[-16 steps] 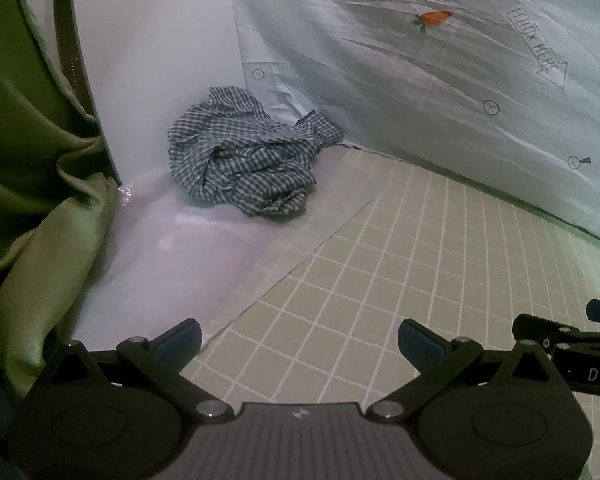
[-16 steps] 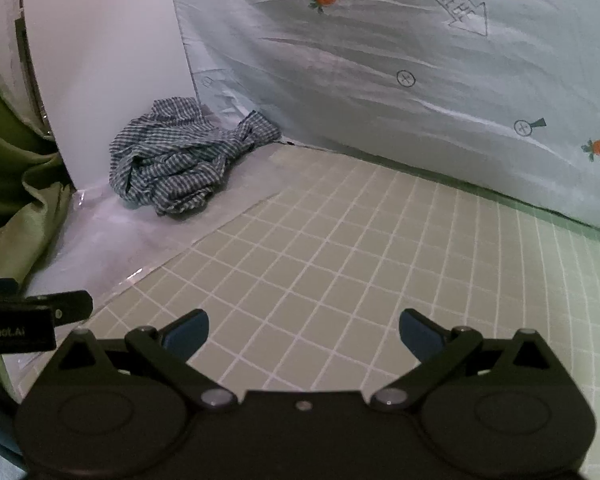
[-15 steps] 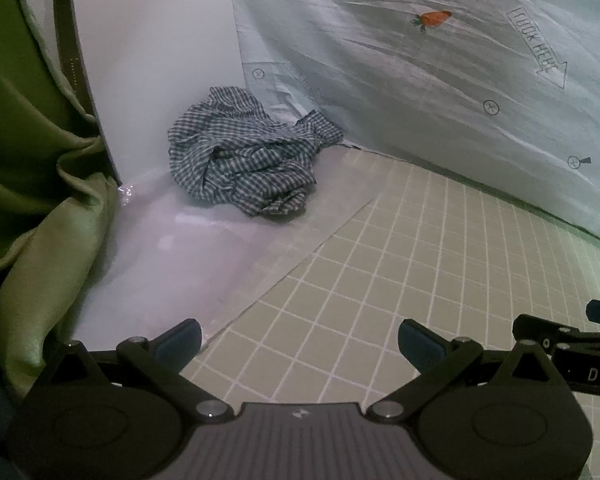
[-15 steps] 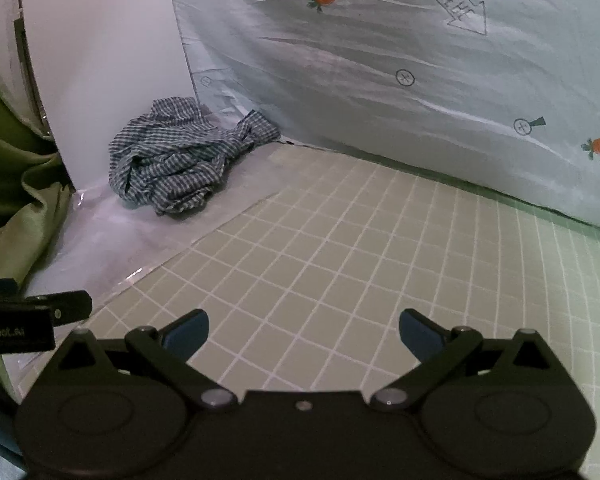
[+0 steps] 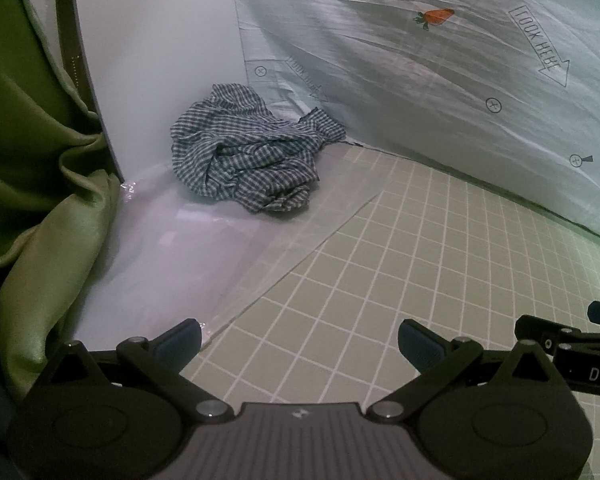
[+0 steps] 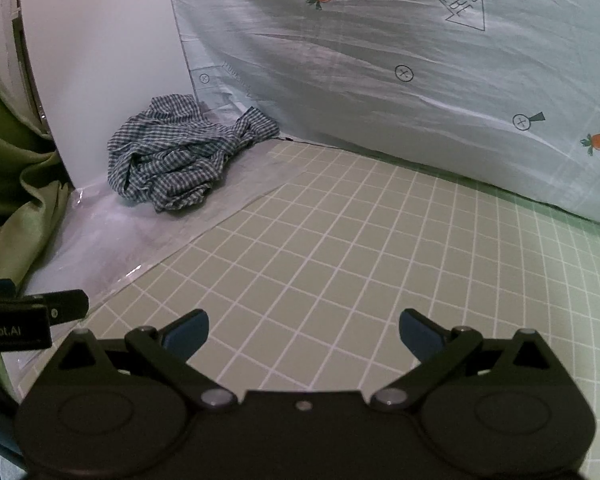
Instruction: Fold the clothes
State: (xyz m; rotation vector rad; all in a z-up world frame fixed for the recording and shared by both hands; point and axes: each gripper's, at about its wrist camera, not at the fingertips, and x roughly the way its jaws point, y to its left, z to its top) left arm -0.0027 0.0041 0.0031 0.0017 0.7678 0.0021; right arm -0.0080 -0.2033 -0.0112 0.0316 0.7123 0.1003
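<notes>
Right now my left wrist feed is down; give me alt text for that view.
A crumpled checked garment lies on a clear plastic sheet in the far corner, against a white board. The left gripper is open and empty over the gridded mat.

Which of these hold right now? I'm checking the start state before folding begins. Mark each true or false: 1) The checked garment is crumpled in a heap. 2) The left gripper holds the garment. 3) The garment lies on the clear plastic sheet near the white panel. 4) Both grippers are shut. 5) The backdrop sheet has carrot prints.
1) True: the checked garment sits bunched up, not spread.
2) False: the left gripper is empty, well short of the garment.
3) True: it rests on the clear plastic sheet beside the white panel.
4) False: the left gripper and the right gripper both have their fingers wide apart.
5) True: the backdrop sheet shows orange carrots.
</notes>
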